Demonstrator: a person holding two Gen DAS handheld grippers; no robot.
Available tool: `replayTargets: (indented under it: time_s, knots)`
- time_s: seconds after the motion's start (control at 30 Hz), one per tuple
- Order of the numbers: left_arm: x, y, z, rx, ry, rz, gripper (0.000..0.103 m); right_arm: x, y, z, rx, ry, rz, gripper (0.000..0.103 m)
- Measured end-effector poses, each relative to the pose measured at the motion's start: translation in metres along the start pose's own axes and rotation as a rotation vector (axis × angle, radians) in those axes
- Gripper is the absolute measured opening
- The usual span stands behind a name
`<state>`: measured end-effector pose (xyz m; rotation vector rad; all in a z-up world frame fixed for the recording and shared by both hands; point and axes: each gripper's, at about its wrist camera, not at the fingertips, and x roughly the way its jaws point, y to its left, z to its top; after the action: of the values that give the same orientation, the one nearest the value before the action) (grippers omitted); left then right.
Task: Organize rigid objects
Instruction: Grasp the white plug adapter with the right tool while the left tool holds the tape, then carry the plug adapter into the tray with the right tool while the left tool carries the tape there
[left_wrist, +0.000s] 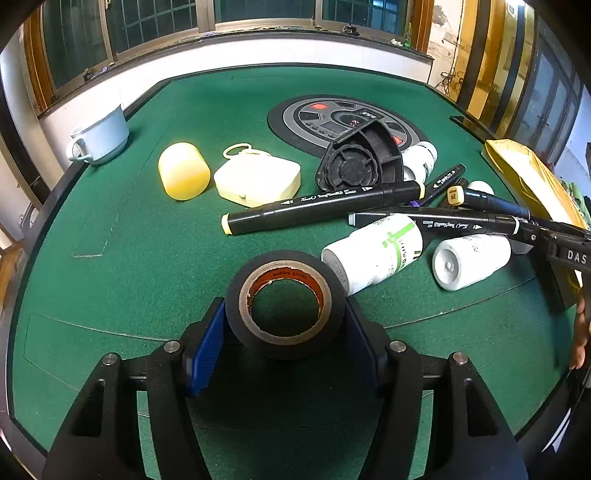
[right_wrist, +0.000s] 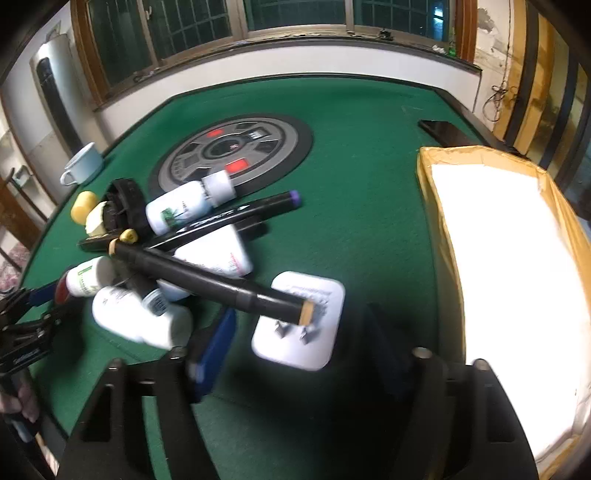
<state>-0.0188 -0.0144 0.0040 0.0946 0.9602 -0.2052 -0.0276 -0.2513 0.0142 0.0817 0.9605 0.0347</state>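
Observation:
In the left wrist view my left gripper (left_wrist: 285, 302) is shut on a black tape roll (left_wrist: 288, 349), whose sides sit against the blue pads (left_wrist: 208, 343) just above the green table (left_wrist: 129, 280). In the right wrist view my right gripper (right_wrist: 300, 314) is open, its fingers on either side of a white plug adapter (right_wrist: 295, 350) lying prongs up, with a gap at each side. A black marker (right_wrist: 210, 280) rests on white bottles (right_wrist: 136, 321), its tan end over the adapter. The picture is blurred.
Several markers (left_wrist: 321, 208), white bottles (left_wrist: 373, 251), a black plastic part (left_wrist: 358, 162), a cream case (left_wrist: 258, 179) and a yellow cylinder (left_wrist: 183, 170) crowd mid-table. A blue cup (left_wrist: 99, 138) stands far left. An open cardboard box (right_wrist: 509, 258) is on the right.

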Motion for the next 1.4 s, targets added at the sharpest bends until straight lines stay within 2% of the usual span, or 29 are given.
replayTargets:
  time_s: [0.07, 0.2, 0.27, 0.3, 0.37, 0.47, 0.6, 0.73, 1.03, 1.33, 1.4]
  knots:
    - [0.000, 0.000, 0.000, 0.002, 0.000, 0.001, 0.062, 0.006, -0.002, 0.001, 0.016, 0.034, 0.034, 0.051]
    - [0.000, -0.001, 0.001, 0.003, 0.000, 0.000, 0.062, 0.010, 0.002, 0.001, -0.011, 0.035, -0.003, 0.050]
    - [0.000, 0.000, 0.001, 0.003, 0.000, -0.003, 0.061, 0.009, 0.004, 0.000, -0.039, 0.033, -0.020, 0.043]
    - [0.000, 0.000, 0.001, 0.000, -0.001, -0.006, 0.061, 0.008, 0.004, -0.001, -0.038, 0.036, -0.011, 0.043]
    - [0.000, 0.000, 0.001, 0.000, -0.002, -0.011, 0.061, 0.001, 0.004, -0.003, -0.022, 0.037, 0.057, 0.042]
    - [-0.003, -0.001, -0.001, 0.004, -0.003, -0.022, 0.061, -0.014, 0.009, -0.013, -0.039, 0.021, 0.100, 0.041]
    - [-0.009, -0.003, -0.009, 0.006, -0.006, -0.055, 0.061, -0.031, 0.013, -0.029, -0.048, 0.029, 0.224, 0.040]
    - [-0.013, -0.006, -0.014, 0.010, -0.005, -0.063, 0.061, -0.040, 0.020, -0.044, -0.081, 0.029, 0.304, 0.040]
    - [-0.012, -0.008, -0.014, 0.026, -0.001, -0.045, 0.061, -0.031, 0.025, -0.059, -0.118, 0.073, 0.280, 0.039]
    - [-0.011, -0.011, -0.014, 0.042, 0.002, -0.029, 0.061, -0.032, 0.042, -0.065, -0.239, 0.097, 0.185, 0.039]
    - [-0.012, -0.010, -0.014, 0.040, -0.001, -0.036, 0.061, -0.032, 0.045, -0.066, -0.262, 0.088, 0.157, 0.036]
